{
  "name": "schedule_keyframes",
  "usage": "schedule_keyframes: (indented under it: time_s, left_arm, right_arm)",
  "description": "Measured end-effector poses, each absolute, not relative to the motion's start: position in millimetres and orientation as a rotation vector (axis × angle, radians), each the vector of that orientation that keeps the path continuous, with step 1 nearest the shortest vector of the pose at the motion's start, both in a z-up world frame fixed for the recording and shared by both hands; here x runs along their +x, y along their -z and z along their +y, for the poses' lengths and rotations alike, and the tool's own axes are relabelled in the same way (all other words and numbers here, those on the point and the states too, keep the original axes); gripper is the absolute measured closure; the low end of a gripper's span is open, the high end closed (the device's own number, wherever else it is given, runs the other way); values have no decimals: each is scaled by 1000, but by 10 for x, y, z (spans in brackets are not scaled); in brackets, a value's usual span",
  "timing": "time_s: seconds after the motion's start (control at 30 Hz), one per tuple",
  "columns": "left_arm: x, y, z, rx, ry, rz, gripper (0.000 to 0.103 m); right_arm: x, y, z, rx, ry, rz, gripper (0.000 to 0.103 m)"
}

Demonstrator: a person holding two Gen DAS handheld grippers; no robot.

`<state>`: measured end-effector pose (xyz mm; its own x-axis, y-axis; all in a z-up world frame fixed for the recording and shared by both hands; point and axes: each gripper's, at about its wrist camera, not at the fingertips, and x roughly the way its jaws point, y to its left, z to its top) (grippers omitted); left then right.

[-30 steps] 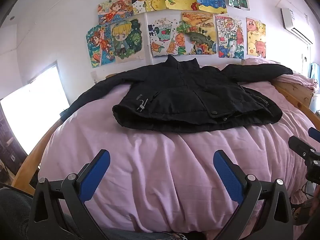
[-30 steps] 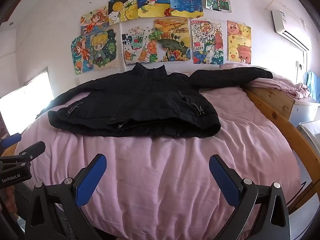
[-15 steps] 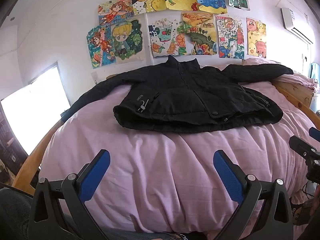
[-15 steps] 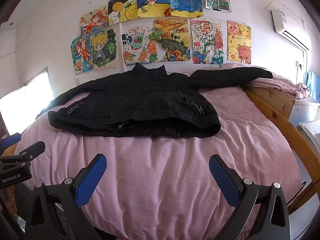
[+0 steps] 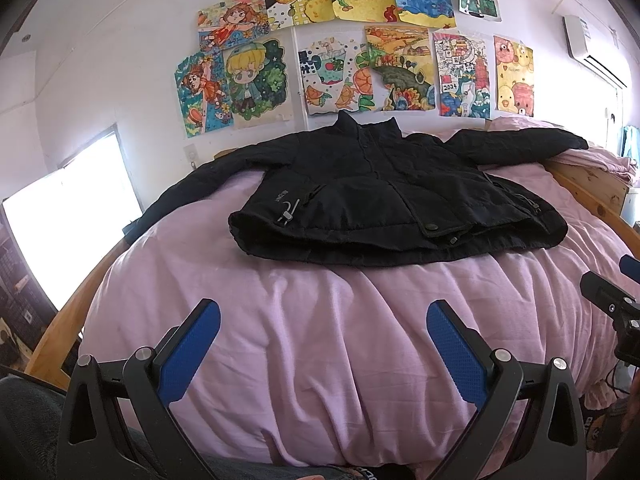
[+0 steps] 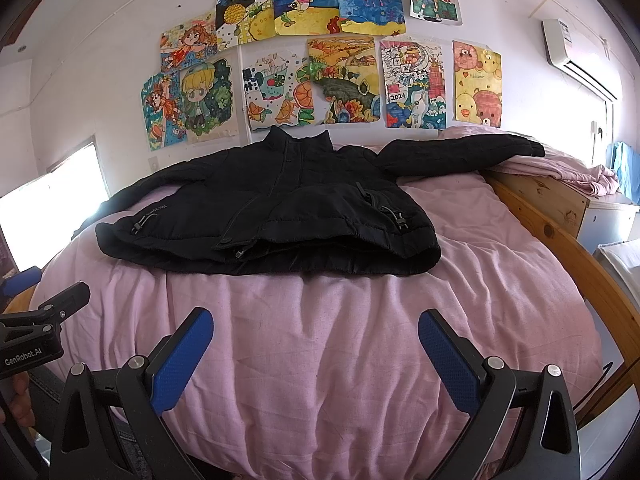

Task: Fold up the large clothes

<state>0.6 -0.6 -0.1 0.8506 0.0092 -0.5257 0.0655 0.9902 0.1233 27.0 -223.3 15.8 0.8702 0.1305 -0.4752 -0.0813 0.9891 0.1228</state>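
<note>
1. Waiting at the near edge of the bed [image 5: 328, 344], the left tongs [image 5: 323, 338] sit in the lower middle of the left wrist view, jaws spread wide and holding nothing.
2. The right tongs [image 6: 316, 340] take the same spot in the right wrist view, also spread wide and empty; each pair shows at the side edge of the other's view.
3. The jacket [image 5: 384, 200] lies front up across the middle of the frame on the pink cover, collar toward the wall of drawings [image 5: 360, 52], hem toward the cameras.
4. Its left sleeve [image 5: 188, 192] runs out to the left middle of the frame and droops over the bed's edge; its right sleeve [image 6: 460, 152] stretches to the upper right onto a heap of pink bedding.
5. Judging by this, the folding proper has not begun: the jacket is spread out, both sleeves unfolded, and both tongs are well apart from it.
6. The next move likely calls for reaching forward over the bare cover to a sleeve or a hem corner, closing on the padded cloth, and carrying it in across the body.
7. Thick, slippery padding may spring back or slide, so a deep bite on the fabric would help.
</note>
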Motion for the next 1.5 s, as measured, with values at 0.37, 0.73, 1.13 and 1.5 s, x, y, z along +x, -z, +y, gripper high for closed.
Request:
schedule_keyframes:
  time_s: [0.37, 0.73, 1.13, 1.5]
  left_arm:
    - [10, 9, 39, 140, 29, 552, 1]
    - [22, 15, 57, 138, 30, 551, 2]
    - [5, 10, 33, 140, 30, 551, 1]
    - [6, 10, 40, 139, 30, 550, 1]
  right_arm:
    - [269, -158, -2238, 103, -111, 503, 0]
    - [268, -167, -2239, 104, -112, 503, 0]
    - [267, -176, -2238, 105, -112, 502, 0]
    - [267, -179, -2239, 105, -113, 503, 0]
